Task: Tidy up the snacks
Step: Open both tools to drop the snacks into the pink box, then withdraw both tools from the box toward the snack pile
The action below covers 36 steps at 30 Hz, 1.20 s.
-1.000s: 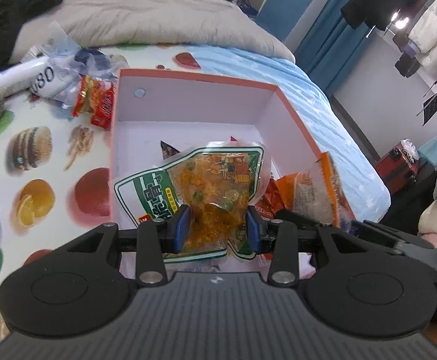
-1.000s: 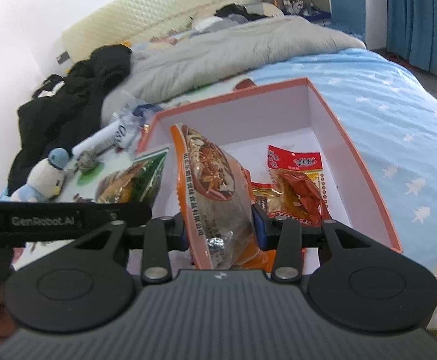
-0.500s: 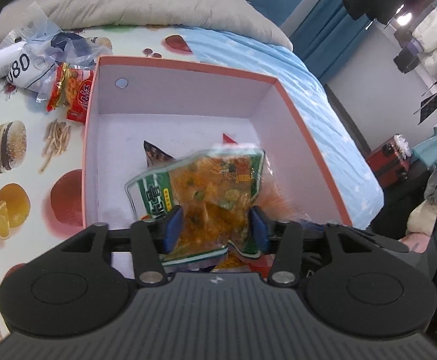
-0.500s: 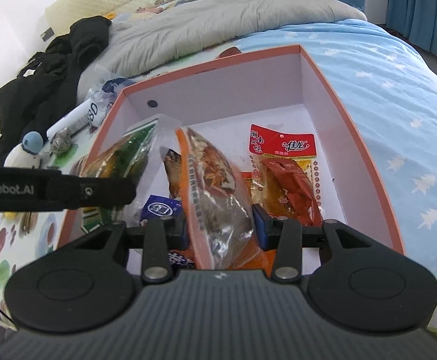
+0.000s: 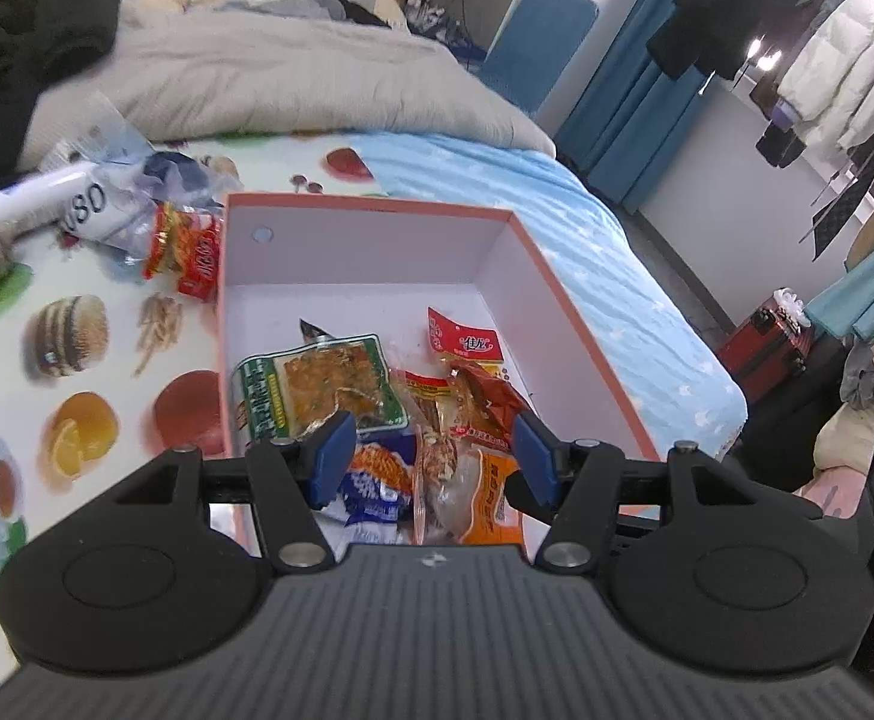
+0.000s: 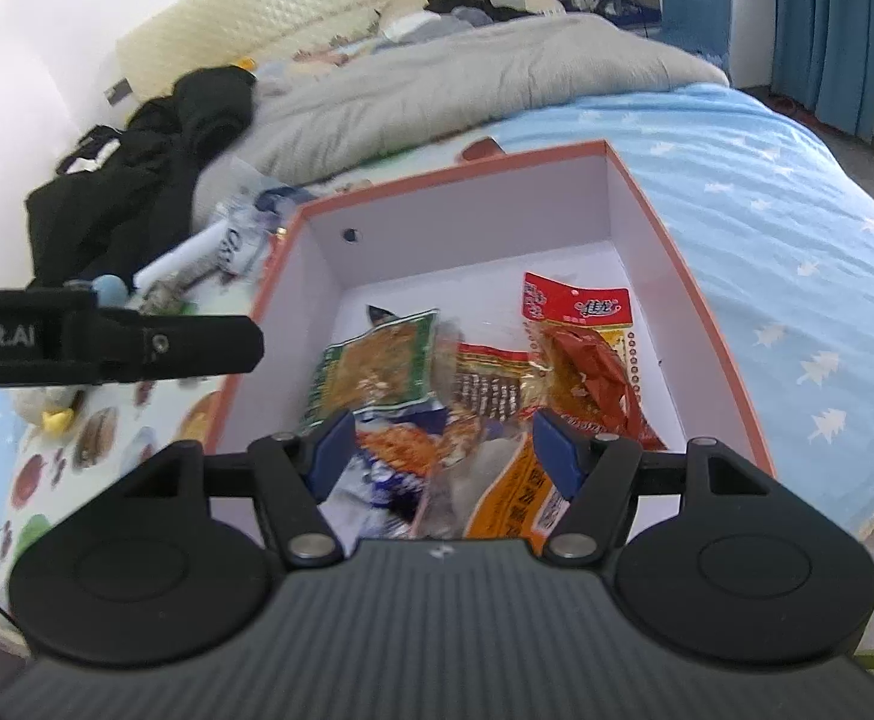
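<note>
An orange-rimmed white box (image 5: 371, 205) (image 6: 700, 300) sits on the bed and holds several snack packs. A green pack of yellow snack (image 5: 317, 387) (image 6: 377, 363) lies at its left. A red pack (image 5: 466, 342) (image 6: 580, 348) lies at its right. An orange-and-clear pack (image 5: 472, 498) (image 6: 520, 498) and a blue pack (image 5: 371, 480) (image 6: 371, 480) lie at the near end. My left gripper (image 5: 434, 459) is open and empty above the near end. My right gripper (image 6: 445, 447) is open and empty beside it.
A food-print cloth (image 5: 77, 360) covers the bed left of the box. A red snack pack (image 5: 188, 252), a white tube (image 5: 29, 204) and crumpled plastic lie on it. A grey duvet (image 5: 257, 78) and black clothes (image 6: 137, 180) lie behind. Blue sheet (image 6: 796, 240) lies right.
Both grippers have opened and let go. The green pack and the orange-and-clear pack now lie in the box. Both grippers have drawn back a little.
</note>
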Motion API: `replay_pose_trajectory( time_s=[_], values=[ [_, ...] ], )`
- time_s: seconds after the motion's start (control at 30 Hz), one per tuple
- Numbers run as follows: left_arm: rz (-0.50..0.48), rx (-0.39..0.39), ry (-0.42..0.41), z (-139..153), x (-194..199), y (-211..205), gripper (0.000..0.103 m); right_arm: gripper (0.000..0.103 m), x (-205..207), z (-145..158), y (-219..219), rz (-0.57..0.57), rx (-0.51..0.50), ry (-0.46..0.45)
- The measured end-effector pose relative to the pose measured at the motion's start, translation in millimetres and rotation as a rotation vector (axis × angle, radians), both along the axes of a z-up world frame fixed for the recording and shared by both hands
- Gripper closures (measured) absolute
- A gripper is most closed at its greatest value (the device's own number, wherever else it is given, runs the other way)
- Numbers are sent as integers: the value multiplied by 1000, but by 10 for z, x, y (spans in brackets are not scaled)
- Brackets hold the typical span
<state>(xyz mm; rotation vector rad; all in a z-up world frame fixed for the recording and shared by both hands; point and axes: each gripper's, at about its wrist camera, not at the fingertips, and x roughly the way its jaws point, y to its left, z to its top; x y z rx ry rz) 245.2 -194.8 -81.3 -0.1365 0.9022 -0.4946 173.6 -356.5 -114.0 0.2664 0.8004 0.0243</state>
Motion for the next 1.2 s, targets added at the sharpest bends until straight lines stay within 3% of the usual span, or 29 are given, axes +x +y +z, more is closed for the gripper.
replay_pose_trajectory(
  time_s=[0.47,0.77,1.2],
  values=[
    [88,-13,-119,414,-1183,723,39,35,-821,387,516,45,-6,-115],
    [169,15,-188,513,-1784,1129,39,35,-1254,525,802,81,-10,-197],
    [251,23,-210,475,-2274,1493,38,35,-1608,521,1094,163,-25,-250]
  ],
)
